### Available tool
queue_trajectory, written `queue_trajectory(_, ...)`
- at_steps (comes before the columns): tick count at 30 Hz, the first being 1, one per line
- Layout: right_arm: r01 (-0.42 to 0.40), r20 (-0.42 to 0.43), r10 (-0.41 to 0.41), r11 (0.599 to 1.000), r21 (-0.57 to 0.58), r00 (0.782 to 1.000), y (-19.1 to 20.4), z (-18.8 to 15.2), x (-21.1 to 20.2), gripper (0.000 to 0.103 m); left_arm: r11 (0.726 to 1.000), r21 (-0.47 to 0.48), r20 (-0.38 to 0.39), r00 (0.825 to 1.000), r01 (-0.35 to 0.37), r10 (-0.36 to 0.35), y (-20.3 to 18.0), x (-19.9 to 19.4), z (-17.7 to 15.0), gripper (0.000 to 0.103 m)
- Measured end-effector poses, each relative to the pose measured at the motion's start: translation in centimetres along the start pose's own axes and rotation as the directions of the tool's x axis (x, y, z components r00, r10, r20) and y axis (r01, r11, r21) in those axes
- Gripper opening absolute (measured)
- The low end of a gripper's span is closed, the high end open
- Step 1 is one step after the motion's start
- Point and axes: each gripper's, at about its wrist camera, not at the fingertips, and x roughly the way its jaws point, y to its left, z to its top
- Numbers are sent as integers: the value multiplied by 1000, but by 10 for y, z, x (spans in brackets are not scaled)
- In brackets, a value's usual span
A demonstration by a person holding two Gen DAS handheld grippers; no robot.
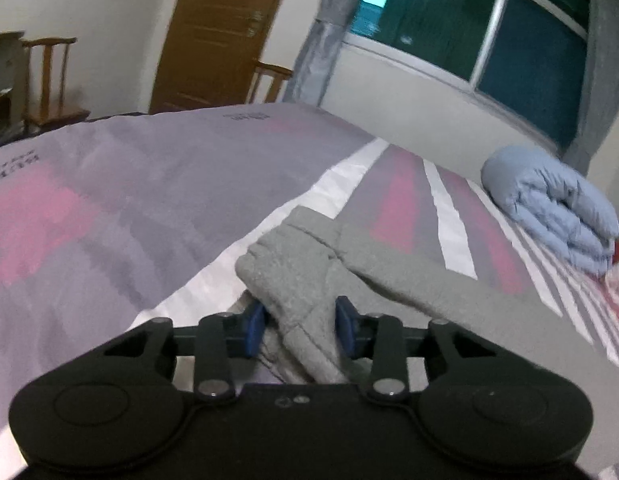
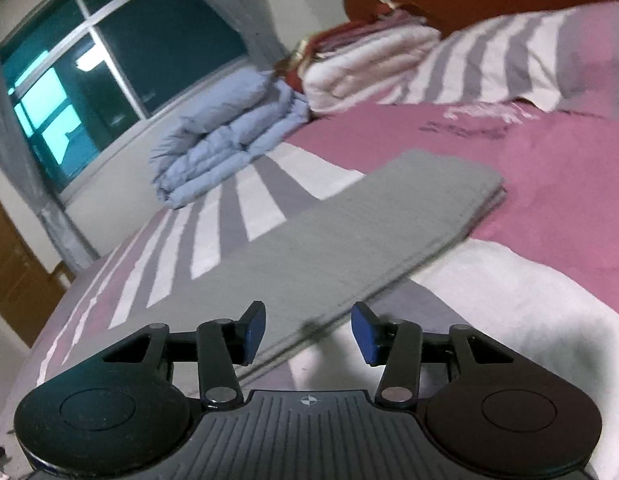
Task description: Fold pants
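Left wrist view: left gripper (image 1: pixel 299 322) is clamped on the bunched cuff end of the grey pants (image 1: pixel 305 264), lying on the bed (image 1: pixel 109 184). Fabric is soft, light and limp; grip doubled edges.

Right wrist view: right gripper (image 2: pixel 307 332) stands apart, empty, over the flat folded pants (image 2: pixel 349 232); only this view shows the waistband end.

- The pants (image 1: pixel 309 276) are grey knit cloth, matt and slightly fuzzy, with ribbed cuffs.
- The bed cover (image 1: pixel 109 184) is smooth woven cloth, printed in pink, grey and white.
- The blue quilt (image 2: pixel 225 136) is puffy, soft fabric.
- The left gripper (image 1: pixel 300 322) has a matt black plastic body, blue pads (image 1: pixel 253 324) and shiny metal pivot pins.
- The door (image 1: pixel 217 32) is brown wood with a smooth finish.
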Motion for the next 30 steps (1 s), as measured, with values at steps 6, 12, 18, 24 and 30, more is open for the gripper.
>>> queue_trajectory(6, 8, -15, -8, 1000, 5, 1000, -3, 0, -3, 48, 993, 88, 49, 995, 83, -87, -13, -12, 36, 20)
queue_trajectory(12, 14, -18, -13, 1000, 22, 1000, -9, 1, -6, 48, 986, 152, 64, 995, 66, -76, -32, -11, 40, 21)
queue_trajectory(18, 20, -13, -19, 998, 58, 1000, -17, 2, -11, 50, 997, 49, -45, 998, 54, -52, 14, 15, -10, 22)
queue_trajectory(24, 18, -3, -18, 993, 117, 1000, -36, 5, -18, 57, 989, 94, 23, 993, -117, 115, 2, -14, -5, 74)
queue_trajectory(30, -22, 61, 6, 967, 253, 998, -66, 16, -21, 57, 970, 244, 85, 996, -19, -2, -67, -56, -21, 91)
